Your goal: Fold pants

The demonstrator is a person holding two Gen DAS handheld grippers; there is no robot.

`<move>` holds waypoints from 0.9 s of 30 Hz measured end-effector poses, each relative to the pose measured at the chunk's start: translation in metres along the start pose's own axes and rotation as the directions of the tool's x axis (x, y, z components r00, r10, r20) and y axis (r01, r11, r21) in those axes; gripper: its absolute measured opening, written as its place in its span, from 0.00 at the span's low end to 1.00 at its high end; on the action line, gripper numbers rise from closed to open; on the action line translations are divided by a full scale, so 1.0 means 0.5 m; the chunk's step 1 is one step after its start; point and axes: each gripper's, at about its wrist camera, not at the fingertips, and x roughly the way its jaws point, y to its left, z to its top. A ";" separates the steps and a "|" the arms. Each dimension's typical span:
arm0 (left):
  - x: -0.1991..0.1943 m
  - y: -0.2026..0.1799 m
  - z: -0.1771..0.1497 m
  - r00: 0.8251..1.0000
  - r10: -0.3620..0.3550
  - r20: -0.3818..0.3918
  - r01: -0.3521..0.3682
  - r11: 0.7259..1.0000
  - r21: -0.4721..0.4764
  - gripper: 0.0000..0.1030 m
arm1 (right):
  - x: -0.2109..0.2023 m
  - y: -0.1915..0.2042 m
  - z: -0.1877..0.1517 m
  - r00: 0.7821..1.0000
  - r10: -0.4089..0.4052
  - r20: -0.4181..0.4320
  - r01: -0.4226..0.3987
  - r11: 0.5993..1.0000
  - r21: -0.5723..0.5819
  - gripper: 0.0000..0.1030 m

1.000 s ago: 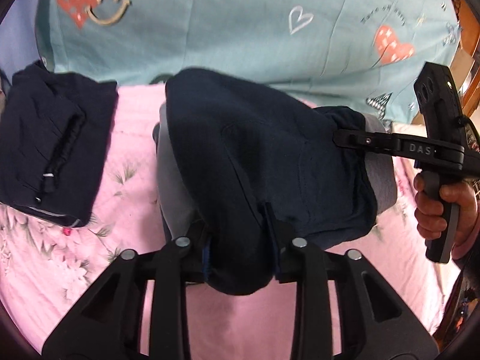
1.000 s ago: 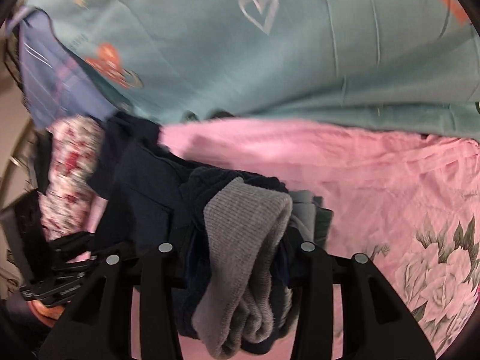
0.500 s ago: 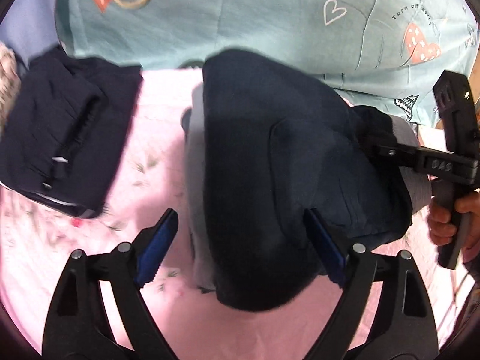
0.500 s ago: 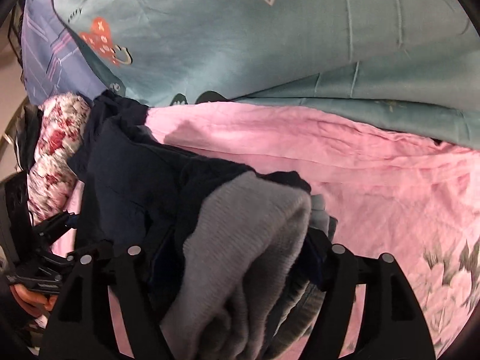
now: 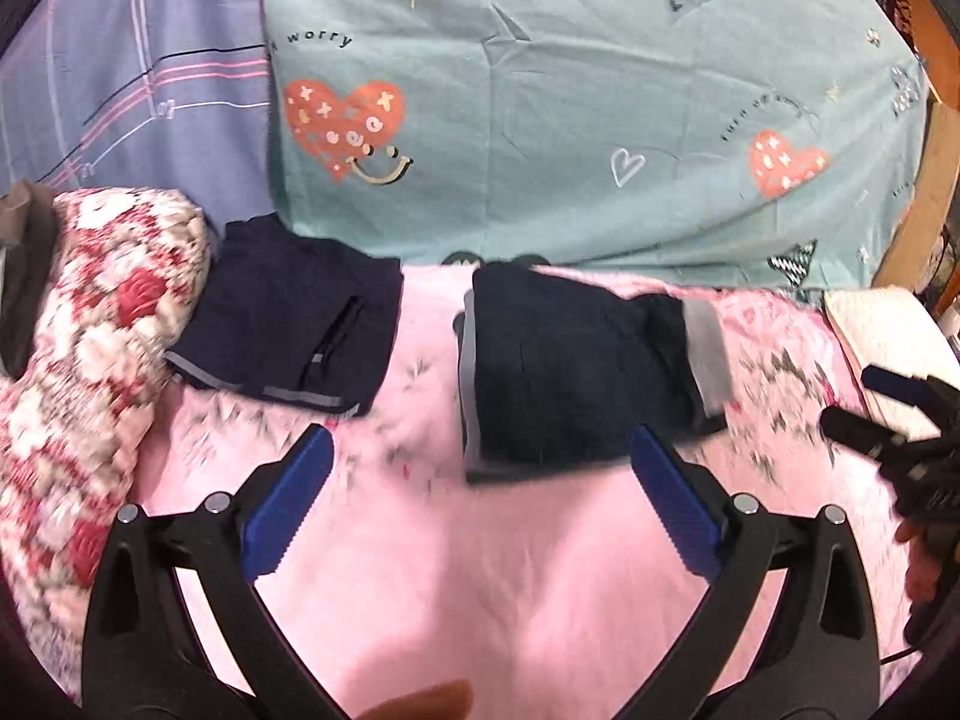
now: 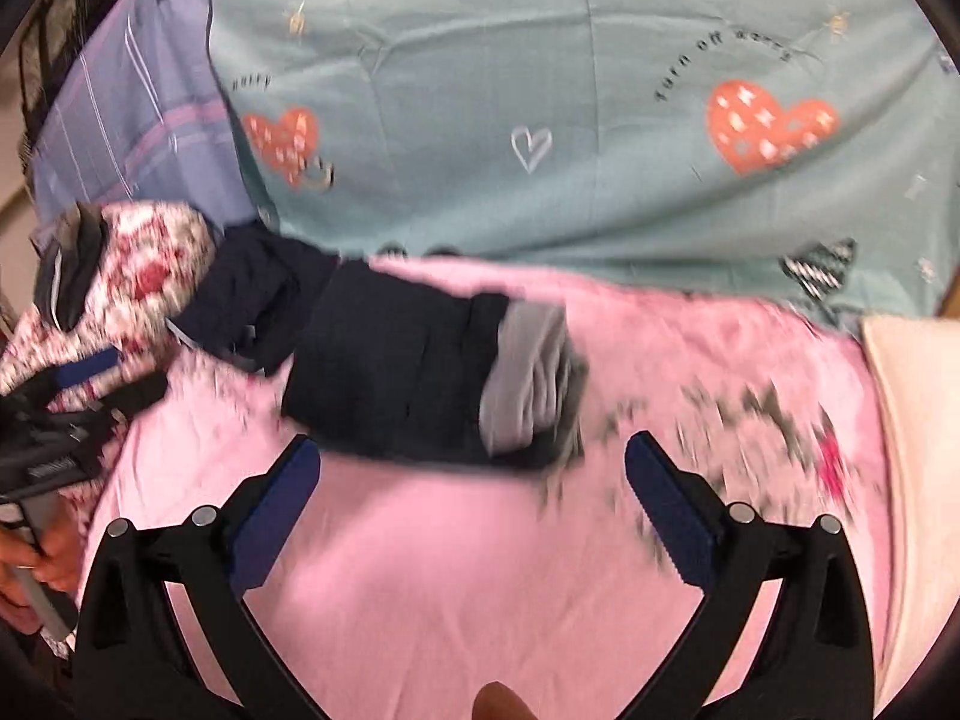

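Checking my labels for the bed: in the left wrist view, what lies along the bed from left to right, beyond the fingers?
Floral red-and-white bundle → folded dark garment with a zip pocket → folded navy pants with grey lining → white cloth at the right edge, above the right gripper.

The bed (image 5: 480,588) wears a pink floral sheet, and 2 dark bundles lie flat on it. The folded navy pants (image 5: 576,378), grey cuff at their right end, sit mid-sheet; a second folded navy garment (image 5: 294,330) rests to their left, apart from them. A red-and-white floral quilt (image 5: 90,360) bulges at the left edge, touching that garment. A teal heart-print cover (image 5: 570,120) lies along the far side, and a cream cloth (image 6: 912,420) lies at the right.
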 end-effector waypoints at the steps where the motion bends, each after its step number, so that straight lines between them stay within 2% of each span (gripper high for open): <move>1: -0.019 0.001 -0.014 1.000 0.002 0.000 -0.002 1.000 0.003 0.98 | -0.009 0.010 -0.016 1.000 0.007 -0.005 -0.007 1.000 0.002 0.99; 5: -0.075 -0.007 -0.060 1.000 -0.003 -0.020 0.003 1.000 0.013 0.98 | -0.053 0.030 -0.066 1.000 0.019 -0.008 -0.019 1.000 0.003 0.99; 12: -0.142 -0.026 -0.104 1.000 0.000 -0.006 0.000 0.999 0.035 0.98 | -0.102 0.052 -0.109 1.000 0.015 -0.012 -0.015 1.000 -0.004 0.99; 27: -0.188 -0.054 -0.122 1.000 -0.006 0.002 0.006 0.999 0.035 0.98 | -0.164 0.049 -0.143 1.000 0.021 0.005 -0.021 1.000 0.011 0.99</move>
